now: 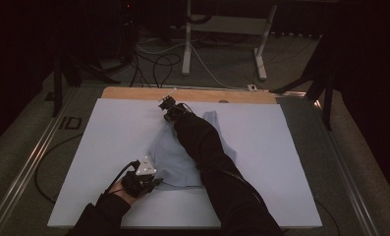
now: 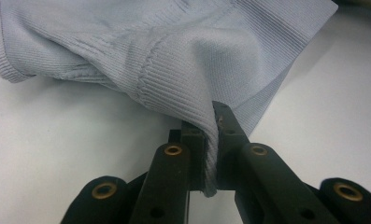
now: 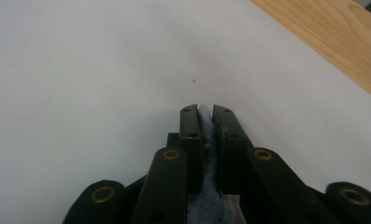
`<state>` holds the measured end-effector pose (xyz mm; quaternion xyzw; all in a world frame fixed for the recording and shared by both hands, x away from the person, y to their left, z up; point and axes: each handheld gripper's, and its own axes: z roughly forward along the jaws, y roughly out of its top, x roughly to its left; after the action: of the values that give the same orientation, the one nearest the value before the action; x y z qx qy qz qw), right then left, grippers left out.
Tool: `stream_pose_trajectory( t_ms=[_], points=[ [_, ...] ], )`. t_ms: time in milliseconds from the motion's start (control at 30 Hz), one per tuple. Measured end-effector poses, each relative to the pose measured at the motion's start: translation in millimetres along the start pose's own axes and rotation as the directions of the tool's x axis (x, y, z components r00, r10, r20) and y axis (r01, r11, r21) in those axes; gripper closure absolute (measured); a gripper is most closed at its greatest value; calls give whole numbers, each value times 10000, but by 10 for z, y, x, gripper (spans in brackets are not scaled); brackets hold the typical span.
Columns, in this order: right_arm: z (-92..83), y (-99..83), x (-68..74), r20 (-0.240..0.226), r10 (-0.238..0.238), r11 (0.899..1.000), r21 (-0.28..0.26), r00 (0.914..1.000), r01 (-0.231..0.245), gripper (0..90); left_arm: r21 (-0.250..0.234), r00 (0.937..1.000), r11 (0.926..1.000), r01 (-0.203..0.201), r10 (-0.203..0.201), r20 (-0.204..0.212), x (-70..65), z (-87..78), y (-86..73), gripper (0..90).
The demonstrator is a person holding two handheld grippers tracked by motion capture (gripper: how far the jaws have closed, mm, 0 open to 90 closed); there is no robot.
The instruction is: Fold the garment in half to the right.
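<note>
A pale blue-grey knit garment [image 1: 175,160] lies rumpled in the middle of the white sheet [image 1: 104,142]. At the garment's near left corner my left gripper [image 1: 155,183] is shut on a fold of its ribbed cloth [image 2: 174,56]; in the left gripper view the pinched fabric rises between the jaws of the left gripper [image 2: 210,122]. My right gripper [image 1: 168,104] reaches far across the sheet, near the back edge, the dark sleeve lying over the garment. In the right gripper view the right gripper [image 3: 205,110] is shut on a thin strip of blue cloth [image 3: 205,140].
A wooden table edge [image 1: 192,94] [image 3: 332,37] runs behind the white sheet. Beyond it stand white desk legs [image 1: 186,44] and loose cables [image 1: 158,64] on the floor. A metal rail [image 1: 30,162] runs along the left side, and a dark stand [image 1: 325,93] rises at the right.
</note>
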<state>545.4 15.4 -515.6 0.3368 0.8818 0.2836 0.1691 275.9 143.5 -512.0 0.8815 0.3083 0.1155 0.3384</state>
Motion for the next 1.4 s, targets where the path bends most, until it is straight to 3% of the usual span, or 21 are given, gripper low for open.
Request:
stream_pose_trajectory(
  t_ms=[300,600,967,1400],
  points=[
    [-130,40,8,-237,-256,9992,-300,9994,249,844,-98,9999,9999,-132,132,-36,-27,-22,24,874],
    [-264,66,-43,-473,-229,9985,-517,9986,205,845,-264,9997,9994,-243,243,-24,-38,-69,69,874],
    [-471,97,-125,-569,-263,9959,-877,9980,212,845,-332,9975,9969,-708,709,12,-98,-116,198,874],
    [-713,74,-274,-619,-354,9912,-1292,9975,272,845,-455,9895,9889,-1415,1426,222,-176,-160,430,874]
  ],
)
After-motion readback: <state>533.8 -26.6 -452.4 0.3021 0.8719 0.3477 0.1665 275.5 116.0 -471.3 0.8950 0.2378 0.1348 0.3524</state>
